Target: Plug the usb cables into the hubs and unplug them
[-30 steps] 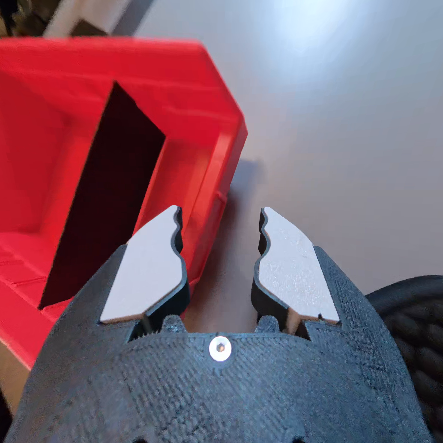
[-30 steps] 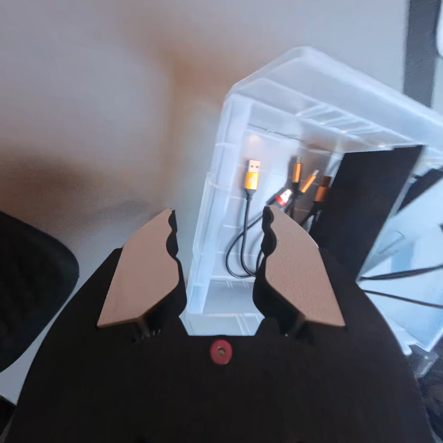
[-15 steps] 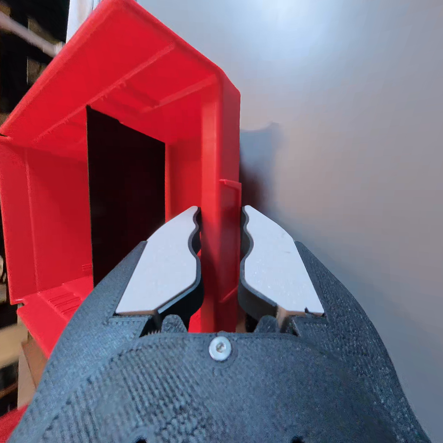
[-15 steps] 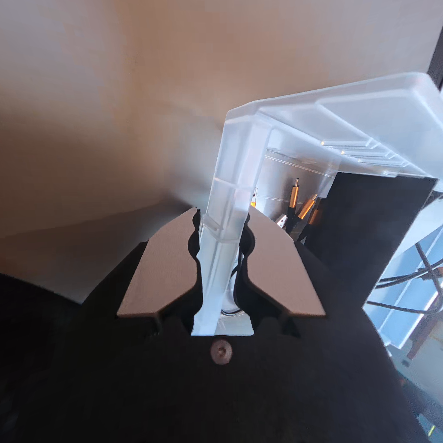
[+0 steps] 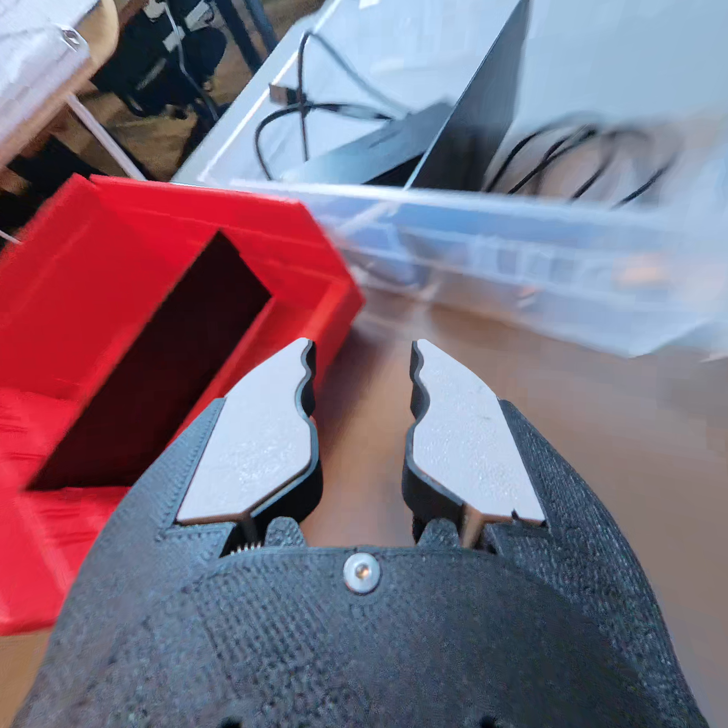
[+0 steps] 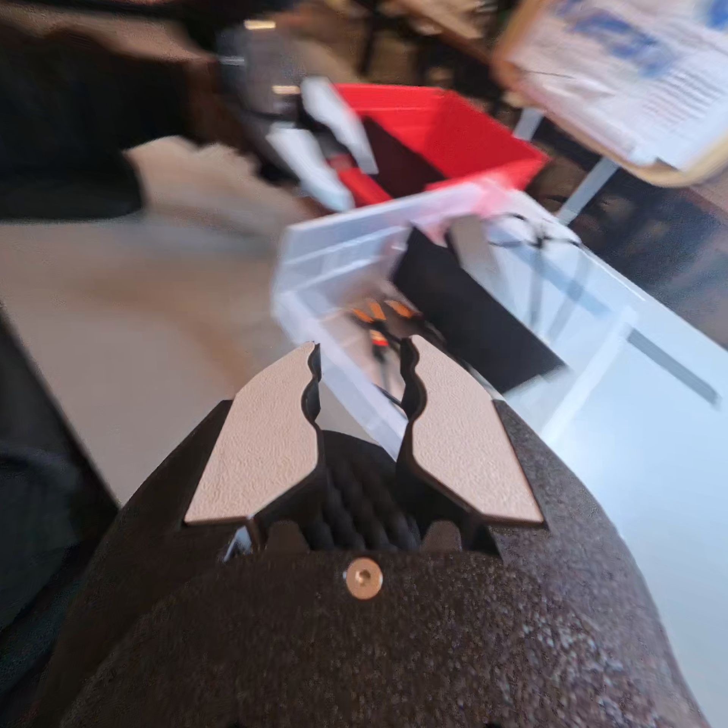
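Left gripper (image 5: 362, 378) jaws apart, empty, beside red bin (image 5: 118, 283), right gripper (image 6: 360, 378) jaws apart, empty, over clear bin (image 6: 342, 236) rim, orange-tipped cables (image 6: 378, 315) inside

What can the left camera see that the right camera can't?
Only the left wrist view shows the open left gripper close up beside the red bin. Only the right wrist view shows the open right gripper and the orange-tipped USB cables. Both show the red bin, the clear bin and its black divider.
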Motion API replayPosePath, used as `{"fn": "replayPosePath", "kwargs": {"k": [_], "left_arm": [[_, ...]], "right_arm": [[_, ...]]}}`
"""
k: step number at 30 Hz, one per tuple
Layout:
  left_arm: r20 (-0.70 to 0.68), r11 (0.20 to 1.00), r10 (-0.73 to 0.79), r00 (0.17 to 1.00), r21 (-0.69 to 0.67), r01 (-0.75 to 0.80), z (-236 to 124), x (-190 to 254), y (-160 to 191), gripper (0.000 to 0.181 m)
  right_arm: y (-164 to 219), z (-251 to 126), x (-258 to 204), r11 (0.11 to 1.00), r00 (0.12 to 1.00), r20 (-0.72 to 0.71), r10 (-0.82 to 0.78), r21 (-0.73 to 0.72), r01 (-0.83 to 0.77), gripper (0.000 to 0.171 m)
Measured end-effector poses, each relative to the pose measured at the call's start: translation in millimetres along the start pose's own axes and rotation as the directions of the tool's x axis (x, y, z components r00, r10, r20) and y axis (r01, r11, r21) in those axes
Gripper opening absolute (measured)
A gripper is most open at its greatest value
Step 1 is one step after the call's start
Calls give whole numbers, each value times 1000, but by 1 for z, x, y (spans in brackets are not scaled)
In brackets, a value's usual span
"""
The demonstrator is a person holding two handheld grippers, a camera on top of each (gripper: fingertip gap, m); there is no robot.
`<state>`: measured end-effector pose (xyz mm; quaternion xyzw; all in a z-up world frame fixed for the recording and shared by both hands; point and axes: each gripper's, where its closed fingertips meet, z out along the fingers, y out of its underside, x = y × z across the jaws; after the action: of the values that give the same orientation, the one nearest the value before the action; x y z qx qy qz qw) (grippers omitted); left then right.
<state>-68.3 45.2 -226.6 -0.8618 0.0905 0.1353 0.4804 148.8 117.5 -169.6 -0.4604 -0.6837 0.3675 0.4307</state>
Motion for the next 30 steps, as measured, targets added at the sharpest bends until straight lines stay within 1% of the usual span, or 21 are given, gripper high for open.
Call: {"fn": "replayPosePath", "kwargs": {"k": [1,2,3,4,6,7,9,11,12,13,14,15,17,20,22,24,27,30], "left_arm": [[-65,993,-112,992,39,115,-8,19,-7,49],[-144,971,-213,966,78,225,-17,41,-15,53],[-208,939,-295,933,115,323,-26,61,-25,56],[-243,909,-354,903,137,393,-33,77,-33,58],[-252,857,-440,862,168,487,-38,102,-44,59],[-241,840,-467,851,180,512,-35,112,-47,61],[-133,831,-497,858,213,514,-19,115,-47,68],[-15,835,-512,859,226,502,0,109,-43,55],[15,835,-519,855,224,503,8,107,-42,48],[55,843,-510,858,229,487,10,103,-43,42],[91,875,-470,878,182,449,10,100,-42,35],[107,903,-415,904,172,394,8,100,-45,34],[121,915,-375,919,208,346,-1,103,-52,30],[171,936,-285,943,262,235,-24,105,-69,27],[209,934,-259,943,304,189,-49,98,-85,27],[263,926,-255,931,344,156,-83,85,-100,26],[389,933,-236,890,345,96,-136,60,-104,26],[508,936,-275,816,336,106,-197,28,-86,25]], "right_arm": [[11,-7,26,997,990,-114,80,19,-78,43],[25,-13,51,990,964,-226,139,33,-135,44],[40,-15,70,983,935,-305,181,39,-178,51],[54,-12,81,974,917,-330,223,33,-225,56],[71,7,86,944,902,-289,320,15,-330,67],[77,18,86,930,898,-263,353,-6,-368,69],[84,34,88,920,899,-257,354,-78,-384,70],[77,44,85,918,908,-221,356,-99,-384,64],[74,47,86,913,901,-229,369,-96,-398,40],[73,46,91,917,892,-281,355,-83,-391,33],[72,42,95,928,888,-323,328,-68,-367,22],[70,38,95,932,881,-347,321,-48,-359,16],[64,27,93,939,864,-393,316,1,-343,14],[38,6,89,960,846,-457,276,83,-268,11],[9,-5,84,965,854,-449,263,138,-225,11],[-27,-9,75,964,870,-423,252,193,-185,12],[-84,6,57,951,907,-344,242,272,-150,11],[-139,47,25,944,951,-221,214,297,-144,11]]}}
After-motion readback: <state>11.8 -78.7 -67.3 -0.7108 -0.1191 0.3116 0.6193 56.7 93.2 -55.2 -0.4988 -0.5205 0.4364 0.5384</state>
